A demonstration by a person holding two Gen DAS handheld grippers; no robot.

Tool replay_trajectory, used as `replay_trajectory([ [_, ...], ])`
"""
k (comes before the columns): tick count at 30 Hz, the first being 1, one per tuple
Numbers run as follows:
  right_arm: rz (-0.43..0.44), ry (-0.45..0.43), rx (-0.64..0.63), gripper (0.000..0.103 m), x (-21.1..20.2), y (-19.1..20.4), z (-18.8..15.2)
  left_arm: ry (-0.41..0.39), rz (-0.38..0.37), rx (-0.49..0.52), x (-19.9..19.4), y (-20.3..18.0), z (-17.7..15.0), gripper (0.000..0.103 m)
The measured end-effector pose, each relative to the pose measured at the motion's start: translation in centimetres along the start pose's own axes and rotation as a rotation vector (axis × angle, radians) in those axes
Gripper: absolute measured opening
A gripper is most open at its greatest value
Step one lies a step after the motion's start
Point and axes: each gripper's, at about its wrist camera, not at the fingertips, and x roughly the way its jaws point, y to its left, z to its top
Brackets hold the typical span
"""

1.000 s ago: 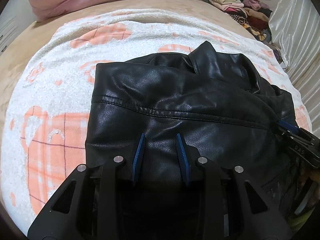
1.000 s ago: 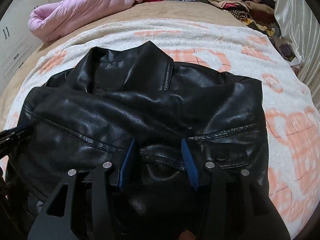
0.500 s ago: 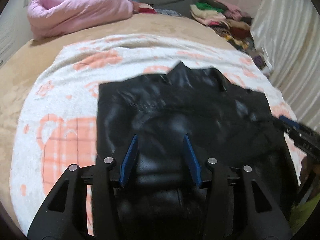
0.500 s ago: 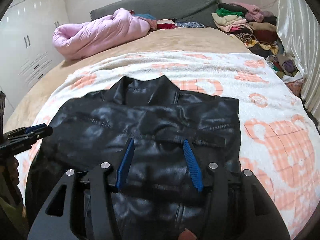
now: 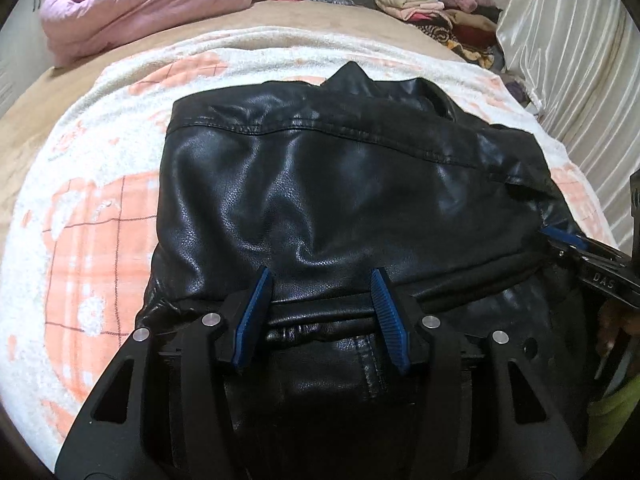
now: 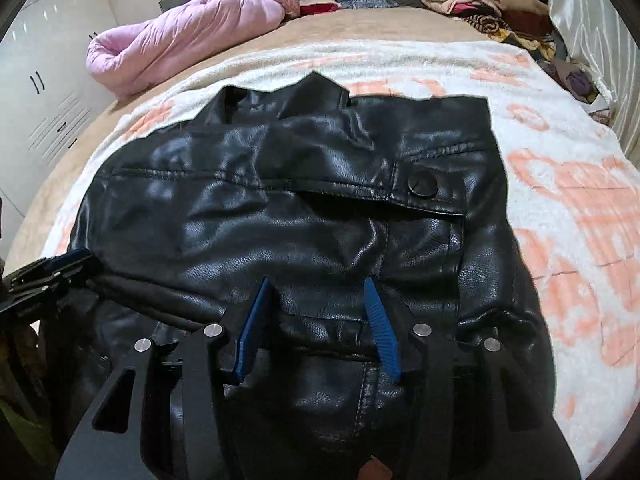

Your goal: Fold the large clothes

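Jacket [image 5: 340, 184] of black leather lies folded on a white blanket [image 5: 92, 216] with orange checks, spread over the bed [image 6: 360, 24]. Its collar [image 6: 316, 88] points away from both cameras, toward the head of the bed, and a pocket flap with a round button [image 6: 422, 183] shows on the side nearer the right hand.

Left gripper [image 5: 322, 276] has its jaws open, the blue pads standing apart over the near folded edge of the jacket, with leather showing between them; whether the pads touch it is hard to tell. Right gripper [image 6: 318, 284] is the same: jaws open, pads spread above the near fold, nothing pinched between them. Each gripper shows at the edge of the other's view, low beside the jacket.

A pink duvet [image 6: 188, 28] lies rolled up at the far left of the bed. A heap of folded clothes [image 5: 432, 4] sits at the far right, next to a pale curtain [image 5: 576, 52]. White cupboard doors [image 6: 44, 92] stand to the left of the bed
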Motion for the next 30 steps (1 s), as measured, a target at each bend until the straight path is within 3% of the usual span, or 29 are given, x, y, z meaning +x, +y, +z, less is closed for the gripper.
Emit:
replay_trajectory([
  [3,0.032,-0.058,-0.014,0.053,-2.4,0.7,0.0,-0.040,-0.025,0.014,-2.2,-0.3,0.1,0.053],
  [6,0.074,-0.113,-0.010,0.067,-4.8,1.2,0.0,-0.064,-0.033,0.015,-3.6,-0.5,0.6,0.059],
  [8,0.092,-0.141,-0.002,0.082,-6.2,1.3,-0.1,-0.066,-0.035,0.011,-4.3,-0.5,0.8,0.069],
  [10,0.099,-0.160,0.006,0.091,-7.2,1.1,0.0,-0.072,-0.052,0.006,-4.8,-0.6,0.9,0.092],
  [11,0.096,-0.168,0.009,0.095,-7.7,1.0,0.0,-0.079,-0.057,-0.001,-5.2,-0.7,0.9,0.094],
  [30,0.068,-0.262,-0.003,0.099,-12.8,1.7,-0.1,-0.136,-0.058,-0.001,-9.6,-2.0,1.0,0.094],
])
